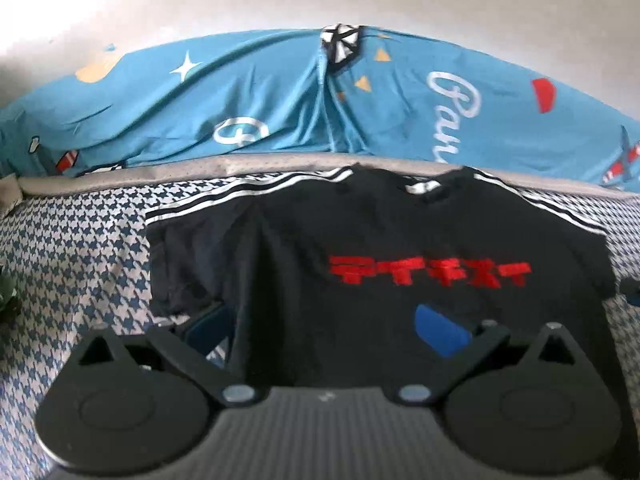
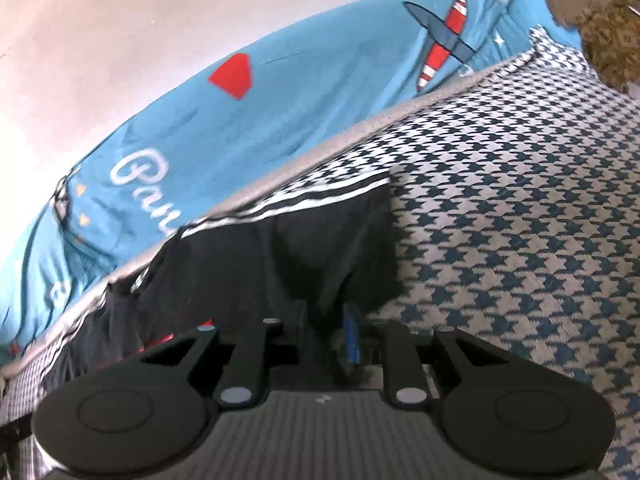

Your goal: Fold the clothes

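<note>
A black T-shirt (image 1: 360, 240) with red lettering and white shoulder stripes lies flat on the houndstooth bed cover (image 1: 80, 264), its collar toward the far side. My left gripper (image 1: 324, 332) hovers over its near hem, open wide. One blue pad (image 1: 208, 328) sits by the shirt's left edge and the other blue pad (image 1: 440, 332) rests over the cloth. In the right wrist view, the T-shirt's (image 2: 280, 248) sleeve side bunches into a ridge that runs into my right gripper (image 2: 326, 328). Its jaws stand narrow, pinching the black cloth.
A blue quilt (image 1: 280, 100) printed with planes and white script is heaped along the far side against a pale wall. A brown plush toy (image 2: 600, 20) sits at the far right corner. Something dark green (image 1: 6, 300) pokes in at the left edge.
</note>
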